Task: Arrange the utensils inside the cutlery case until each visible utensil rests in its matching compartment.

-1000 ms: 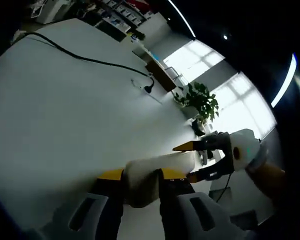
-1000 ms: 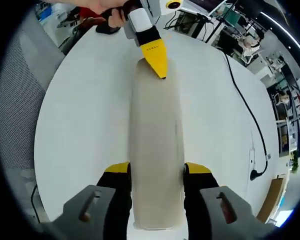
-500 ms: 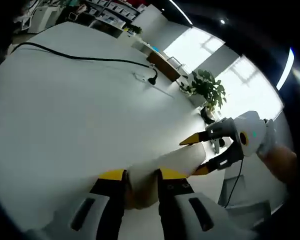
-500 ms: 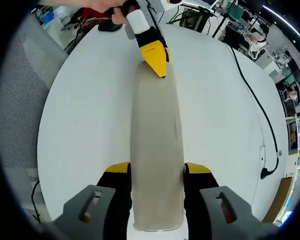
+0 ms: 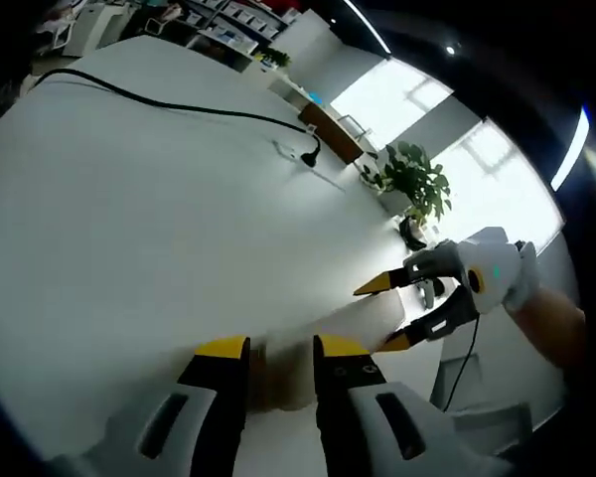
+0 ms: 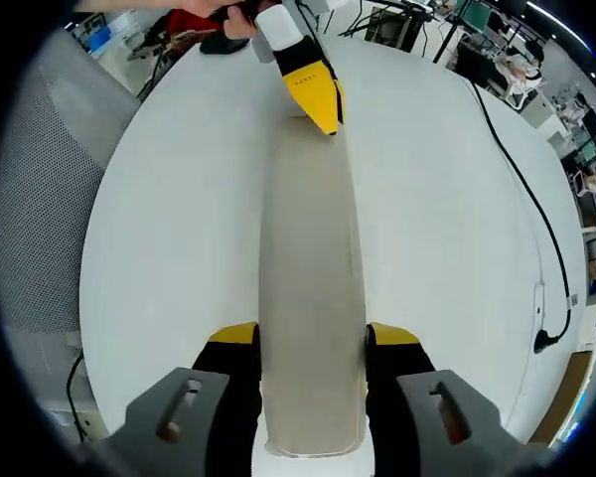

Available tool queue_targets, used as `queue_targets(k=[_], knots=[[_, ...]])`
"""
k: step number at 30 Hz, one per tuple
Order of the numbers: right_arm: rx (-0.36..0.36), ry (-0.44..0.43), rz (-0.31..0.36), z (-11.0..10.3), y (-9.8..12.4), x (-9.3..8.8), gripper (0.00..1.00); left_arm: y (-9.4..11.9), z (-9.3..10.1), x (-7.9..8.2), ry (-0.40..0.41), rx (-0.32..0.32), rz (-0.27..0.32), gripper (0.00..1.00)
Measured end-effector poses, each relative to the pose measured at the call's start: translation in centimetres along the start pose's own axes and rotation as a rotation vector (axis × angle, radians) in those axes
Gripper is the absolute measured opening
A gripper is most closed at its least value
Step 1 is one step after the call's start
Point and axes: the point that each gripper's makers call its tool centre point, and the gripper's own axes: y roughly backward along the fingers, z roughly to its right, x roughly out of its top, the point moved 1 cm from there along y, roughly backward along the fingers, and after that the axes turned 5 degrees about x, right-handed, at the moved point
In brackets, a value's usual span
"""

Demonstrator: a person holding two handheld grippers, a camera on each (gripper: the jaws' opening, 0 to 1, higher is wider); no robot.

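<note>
On top of the big white tabletop [image 5: 129, 199], lying long and flat, the tan cutlery case [image 6: 310, 248], held at both ends. Same spot as a moment ago, only seen from a tiny bit farther off in the right gripper view, so most likely a small shift of the hands and not of the case. Near end still squeezed between the fingers of the right gripper [image 6: 310, 333], both pressed on its sides. Far end pinched by the yellow fingers of the left gripper [image 6: 323, 117], close together on that thin edge. Seen again in the left gripper view: left gripper [image 5: 278, 348] clamped on the case [image 5: 328, 328], right gripper [image 5: 374, 318] straddling the other end. Looks shut, with no fork or spoon to see yet. Means no sorting done so far; probably needs opening first. Smaller still, well apart from the case, a black cable [image 5: 179, 107] snaking over the tabletop.
</note>
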Motion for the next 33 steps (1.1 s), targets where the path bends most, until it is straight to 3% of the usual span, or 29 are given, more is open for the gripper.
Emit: queue_targets(k=[8, 12, 14, 19, 23, 25, 29, 32, 33], knots=[[0.028, -0.020, -0.018, -0.3, -0.7, -0.7, 0.38, -0.4, 0.2, -0.7, -0.041, 0.017, -0.039, 0.24], [0.038, -0.023, -0.020, -0.3, -0.8, -0.7, 0.38, -0.3, 0.3, -0.7, -0.098, 0.026, -0.040, 0.23], [0.043, -0.024, -0.028, -0.4, -0.9, -0.7, 0.38, -0.3, 0.4, -0.6, -0.165, 0.034, -0.033, 0.22], [0.053, -0.043, -0.005, -0.4, -0.8, -0.7, 0.40, -0.4, 0.5, -0.6, -0.149, 0.053, -0.053, 0.22], [0.023, -0.076, 0.011, -0.3, 0.4, -1.0, 0.39, -0.3, 0.6, -0.5, -0.129, 0.051, -0.056, 0.22], [-0.006, -0.099, 0.082, -0.1, 1.8, -0.5, 0.40, 0.2, 0.7, 0.1, -0.123, 0.025, -0.045, 0.22], [-0.045, -0.222, 0.216, 0.5, 5.3, -0.9, 0.40, 1.7, 0.3, 2.1, -0.152, 0.056, 0.000, 0.23], [-0.070, -0.291, 0.241, 0.9, 6.7, -2.2, 0.30, 2.5, 0.7, 2.6, -0.186, 0.050, -0.014, 0.19], [-0.071, -0.305, 0.239, 0.9, 6.9, -2.7, 0.22, 2.6, 0.8, 2.5, -0.207, 0.050, -0.030, 0.17]])
